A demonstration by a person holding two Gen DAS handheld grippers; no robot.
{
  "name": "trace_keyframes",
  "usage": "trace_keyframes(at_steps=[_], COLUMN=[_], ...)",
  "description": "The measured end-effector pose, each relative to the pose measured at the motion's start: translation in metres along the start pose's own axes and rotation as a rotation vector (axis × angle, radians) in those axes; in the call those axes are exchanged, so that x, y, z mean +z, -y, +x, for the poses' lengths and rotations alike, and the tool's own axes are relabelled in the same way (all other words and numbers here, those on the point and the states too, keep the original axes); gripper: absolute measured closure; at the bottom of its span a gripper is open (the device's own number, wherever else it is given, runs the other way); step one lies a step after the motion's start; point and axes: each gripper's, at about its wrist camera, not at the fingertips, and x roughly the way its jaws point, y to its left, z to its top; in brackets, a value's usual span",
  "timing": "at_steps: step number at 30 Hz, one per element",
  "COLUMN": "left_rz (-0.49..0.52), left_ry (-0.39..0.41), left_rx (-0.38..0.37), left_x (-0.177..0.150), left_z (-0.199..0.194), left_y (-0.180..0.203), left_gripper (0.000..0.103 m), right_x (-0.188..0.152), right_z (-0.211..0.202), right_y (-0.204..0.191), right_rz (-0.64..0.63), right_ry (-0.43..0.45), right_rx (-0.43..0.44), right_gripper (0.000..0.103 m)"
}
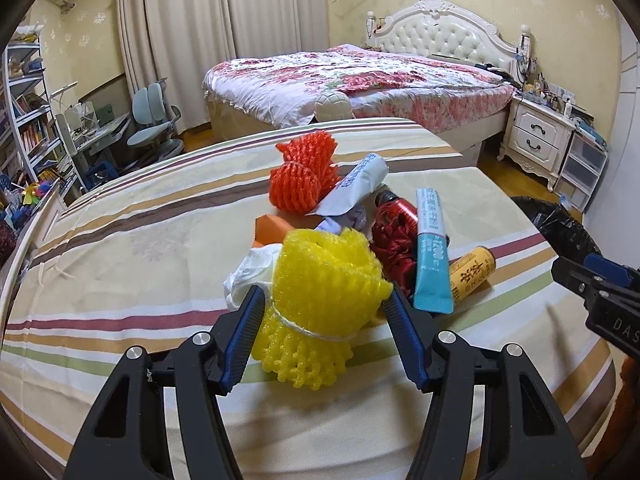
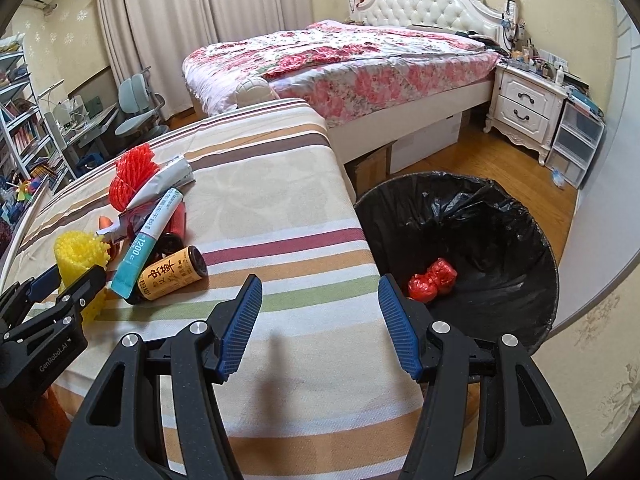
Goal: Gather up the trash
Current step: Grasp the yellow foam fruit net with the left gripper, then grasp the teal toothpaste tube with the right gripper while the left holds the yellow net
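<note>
L claw straddled the yellow foam net at the tabletop's near edge w/ pads touching its sides, apparently gripping, long axis toward the claw; R claw hung released, empty, nearer the bin.

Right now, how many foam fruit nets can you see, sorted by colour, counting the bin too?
Yellow foam net: 1, between the left fingers
Orange foam net: 1, on the striped cloth
Red foam net: 1, in the bin
Total: 3
</note>
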Motion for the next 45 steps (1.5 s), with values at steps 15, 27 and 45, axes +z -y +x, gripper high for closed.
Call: trace_keyframes(at_steps=[15, 27, 45], left_rz=[-0.07, -0.11, -0.196], left_ry=[-0.022, 0.009, 0.011], left_rx=[-0.025, -0.037, 0.063], left_x=[-0.007, -0.005, -0.014], left_z=[-0.005, -0.028, -0.034], left_y=[-0.021, -0.04, -0.095], left_gripper=[0.059, 0.059, 0.059], right_x=[-0.006, -0.002, 0.015], right_z=[-0.001, -0.001, 0.004], right_y=[-0.008, -0.022, -0.078], right_rz=[-0.01, -0.034, -0.135], right_ry=[-0.008, -0.003, 0.002], right_rx=[0.013, 0.033, 0.1], right_gripper=[0.044, 0.044, 0.044])
